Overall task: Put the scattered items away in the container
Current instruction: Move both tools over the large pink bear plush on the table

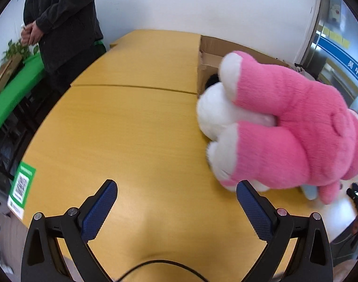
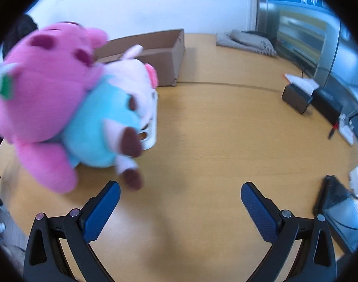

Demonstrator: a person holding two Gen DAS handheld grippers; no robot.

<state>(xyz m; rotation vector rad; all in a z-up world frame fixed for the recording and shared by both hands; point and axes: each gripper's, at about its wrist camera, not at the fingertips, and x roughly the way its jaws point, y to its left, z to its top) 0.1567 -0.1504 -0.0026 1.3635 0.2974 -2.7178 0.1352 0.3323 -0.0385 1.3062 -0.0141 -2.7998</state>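
A pink plush bear (image 1: 296, 129) with white paws lies on top of a pile at the right of the left wrist view; it also shows at the left in the right wrist view (image 2: 42, 98). Under it is a light blue and cream plush pig (image 2: 108, 127) resting in a white basket (image 2: 152, 127). An open cardboard box (image 2: 165, 54) stands behind them; it also shows in the left wrist view (image 1: 209, 61). My left gripper (image 1: 176, 202) is open and empty, left of the bear. My right gripper (image 2: 180, 203) is open and empty, right of the pig.
A person in dark clothes (image 1: 64, 18) stands at the table's far left edge. A green table (image 1: 12, 94) is beyond it. A grey cloth (image 2: 247, 40), a dark box with paper (image 2: 298, 96), cables and a dark device (image 2: 338, 209) lie along the right side.
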